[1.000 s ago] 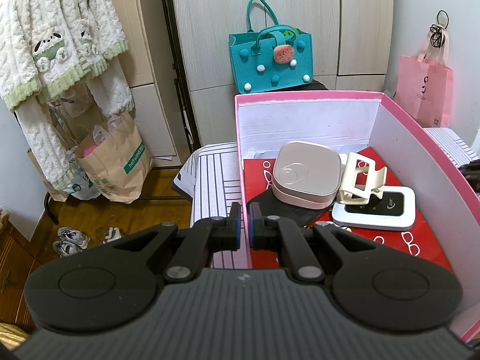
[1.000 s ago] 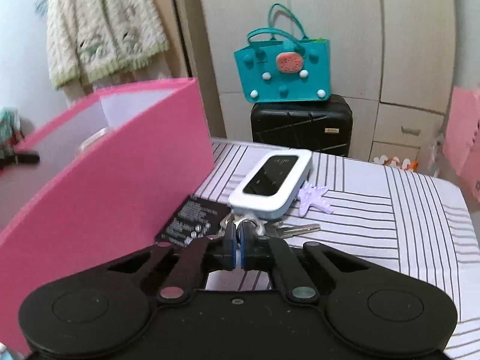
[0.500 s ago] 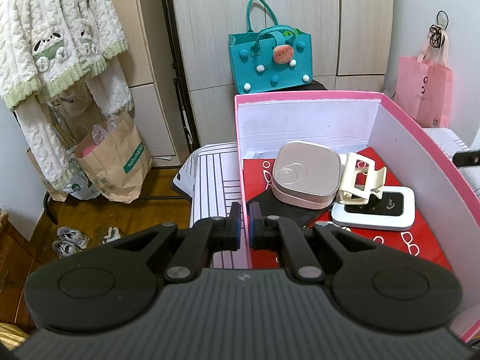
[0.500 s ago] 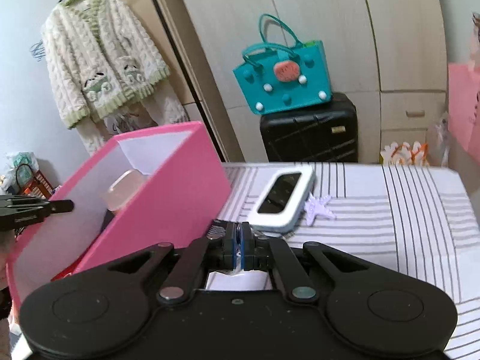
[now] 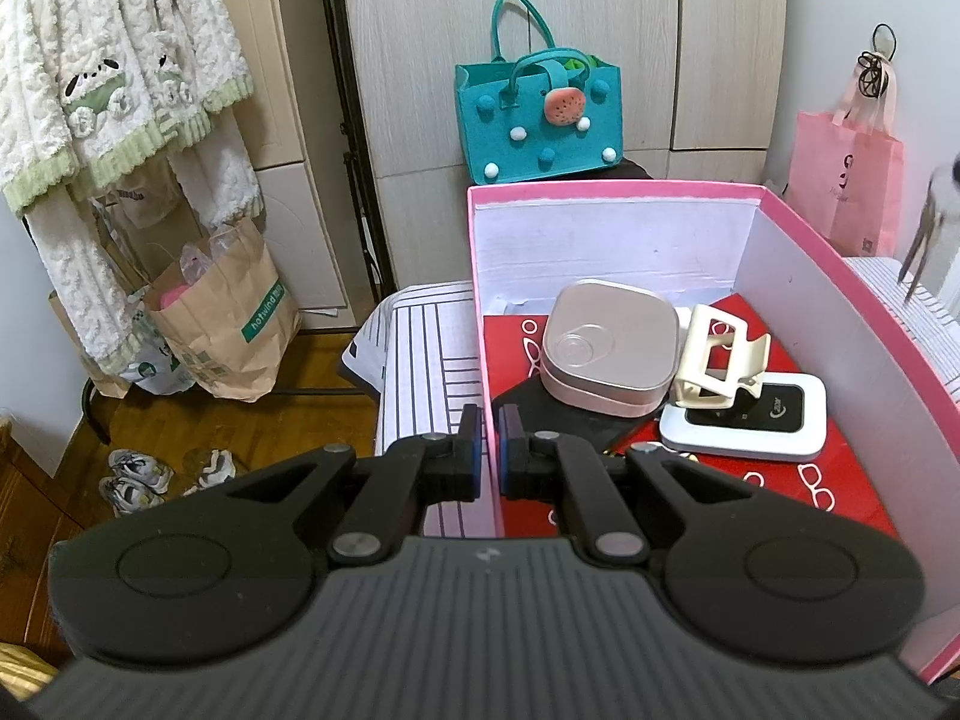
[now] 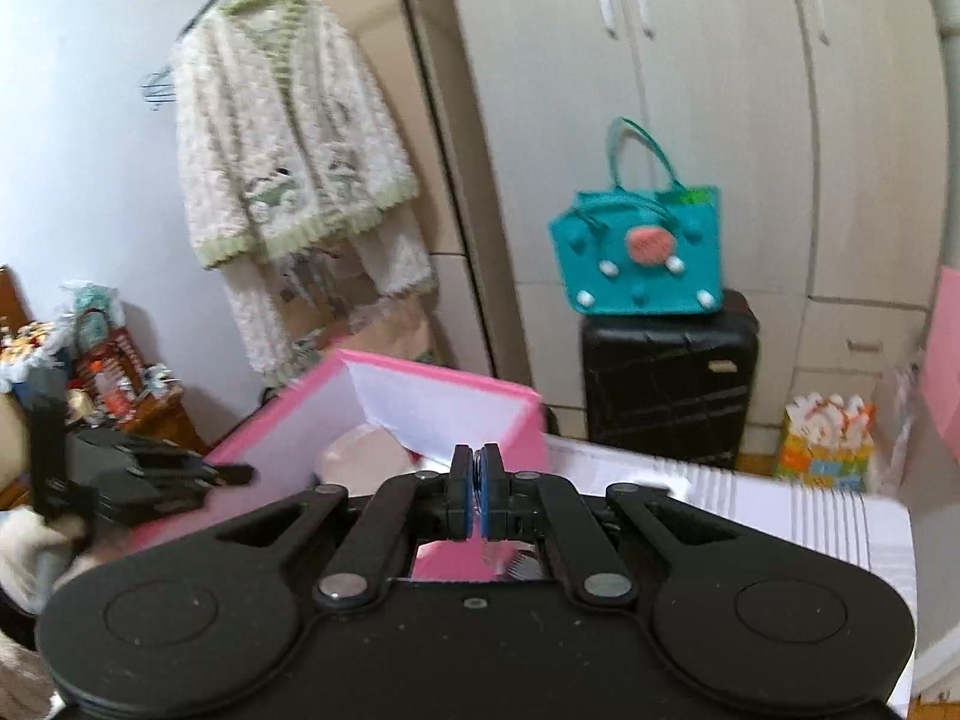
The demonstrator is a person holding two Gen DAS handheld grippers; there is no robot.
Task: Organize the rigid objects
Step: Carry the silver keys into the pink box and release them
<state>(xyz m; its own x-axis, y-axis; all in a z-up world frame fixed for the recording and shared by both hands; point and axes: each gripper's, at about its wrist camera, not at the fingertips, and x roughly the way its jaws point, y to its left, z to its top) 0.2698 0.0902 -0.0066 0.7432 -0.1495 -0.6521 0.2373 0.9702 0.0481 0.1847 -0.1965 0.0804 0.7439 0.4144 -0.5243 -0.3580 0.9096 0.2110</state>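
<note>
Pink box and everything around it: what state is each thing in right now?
pink box: open, no lid.
left gripper: shut on the box's side wall.
right gripper: shut on keys, which dangle.
square case: closed, in the box.
white device: screen dark, in the box.
hair clip: resting on the device.
wardrobe doors: closed.

Matt pink cardboard box [image 5: 840, 276] holds a smooth metallic tin [image 5: 609, 345] and glossy plastic clip [image 5: 717, 360].
</note>
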